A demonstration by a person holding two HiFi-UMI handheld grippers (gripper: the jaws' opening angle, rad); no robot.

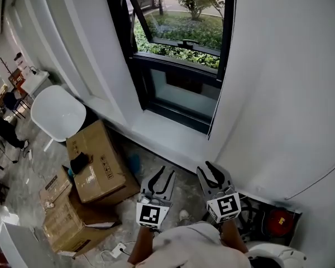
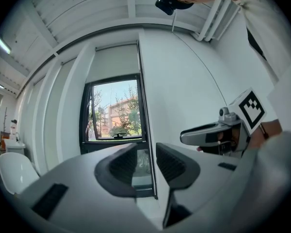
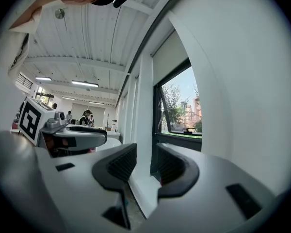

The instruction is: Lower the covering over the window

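Approach step: window [image 1: 178, 32] not yet reached, nothing held
Jaws apart & empty on left gripper [image 1: 166, 172] & right gripper [image 1: 205, 167]; blind [image 2: 114, 62] rolled up at window top. Next, prob: reach thin cord [image 1: 216, 108] by frame's right edge, clamp, pull down

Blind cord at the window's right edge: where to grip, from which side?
Take the blind cord on its lower run, probably: it hangs thin and straight beside the window frame's right edge. Come in level from the room side, jaws straddling it.
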